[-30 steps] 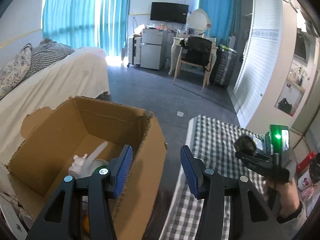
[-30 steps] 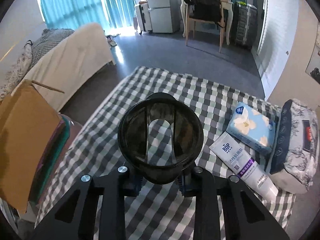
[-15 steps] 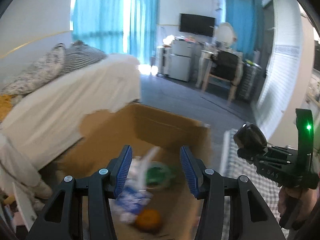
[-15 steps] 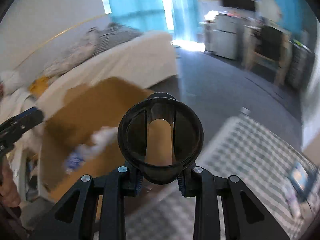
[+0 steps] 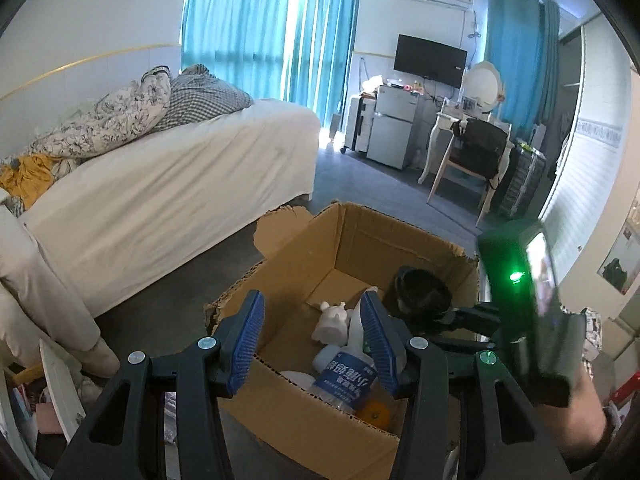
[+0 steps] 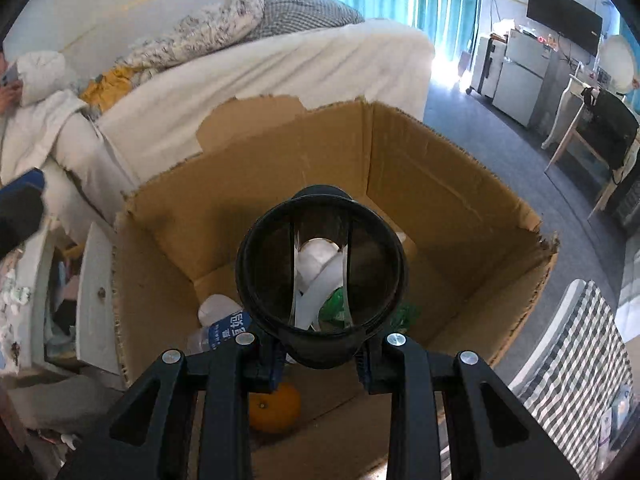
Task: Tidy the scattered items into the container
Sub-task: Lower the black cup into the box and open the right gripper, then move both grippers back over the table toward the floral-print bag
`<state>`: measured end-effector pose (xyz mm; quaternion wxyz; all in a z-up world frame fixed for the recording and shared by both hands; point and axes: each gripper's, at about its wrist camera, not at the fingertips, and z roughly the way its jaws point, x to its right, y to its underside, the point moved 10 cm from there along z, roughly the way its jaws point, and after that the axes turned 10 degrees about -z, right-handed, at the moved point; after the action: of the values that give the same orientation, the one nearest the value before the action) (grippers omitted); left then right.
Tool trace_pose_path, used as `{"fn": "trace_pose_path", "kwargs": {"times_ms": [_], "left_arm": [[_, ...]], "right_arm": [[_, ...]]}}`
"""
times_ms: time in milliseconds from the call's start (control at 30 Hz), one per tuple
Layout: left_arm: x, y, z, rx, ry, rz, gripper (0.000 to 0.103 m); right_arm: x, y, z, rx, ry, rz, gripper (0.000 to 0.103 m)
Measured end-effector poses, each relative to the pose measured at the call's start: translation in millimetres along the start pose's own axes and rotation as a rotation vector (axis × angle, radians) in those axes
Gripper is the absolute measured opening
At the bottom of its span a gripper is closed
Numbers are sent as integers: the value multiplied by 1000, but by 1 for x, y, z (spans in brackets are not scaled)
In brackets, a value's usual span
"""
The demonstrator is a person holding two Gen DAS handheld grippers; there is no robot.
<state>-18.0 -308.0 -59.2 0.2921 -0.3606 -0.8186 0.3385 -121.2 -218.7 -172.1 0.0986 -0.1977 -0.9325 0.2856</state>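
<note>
My right gripper (image 6: 320, 354) is shut on a dark see-through cup (image 6: 320, 276) and holds it over the open cardboard box (image 6: 440, 184). The cup also shows in the left wrist view (image 5: 420, 292), above the box (image 5: 360, 236). Inside the box lie a plastic water bottle (image 5: 344, 376), a white figurine (image 5: 332, 320), an orange (image 6: 276, 404) and a green wrapper (image 6: 336, 304). My left gripper (image 5: 312, 344) is open and empty, above the box's near side.
A bed with white sheets (image 5: 160, 176) stands left of the box. A checked tablecloth (image 6: 572, 360) covers the table at the right. A white drawer unit (image 6: 92, 300) sits left of the box. A chair (image 5: 472, 160) and a fridge stand far across the room.
My right gripper has carried the cup from above the checked table leftward to over the box. My left gripper has swung left and now faces the box and bed.
</note>
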Motion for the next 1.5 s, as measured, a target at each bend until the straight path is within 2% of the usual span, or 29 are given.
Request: {"fn": "trace_pose_path", "kwargs": {"times_ms": [100,167,200,267,300,467,533,600,700,800,933,1067,1267,1367,1500], "left_arm": [[1,1,-3,3,7,3,53],[4,2,-6,5,11,6,53],[6,1,-7,5,15,10,53],[11,0,-8,9,22,19,54],[15,0,-11,13,24,25,55],[32,-3,-22,34,41,48,62],[44,-4,-28,43,58,60,69],[62,-4,-33,54,83,75,81],[106,0,-39,56,154,112,96],[160,10,-41,52,232,178,103],[250,38,-39,22,355,275,103],[330,67,-29,-36,438,328,103],[423,103,5,-87,492,389,103],[456,118,35,-102,487,414,103],[493,144,85,-160,460,451,103]], "right_arm": [[6,4,1,-15,13,9,29],[4,4,3,-22,13,20,47],[4,5,2,-19,16,25,52],[5,4,-3,-7,24,32,75],[5,4,-6,3,23,34,79],[6,5,-25,52,28,44,81],[16,11,-41,85,37,71,81],[33,24,-67,123,64,109,83],[74,58,-112,169,145,178,89],[123,106,-157,185,237,266,95],[191,182,-214,163,398,365,98],[239,243,-257,153,487,463,103],[300,319,-287,133,552,599,103],[320,342,-289,128,563,633,103],[334,361,-275,116,547,644,103]]}}
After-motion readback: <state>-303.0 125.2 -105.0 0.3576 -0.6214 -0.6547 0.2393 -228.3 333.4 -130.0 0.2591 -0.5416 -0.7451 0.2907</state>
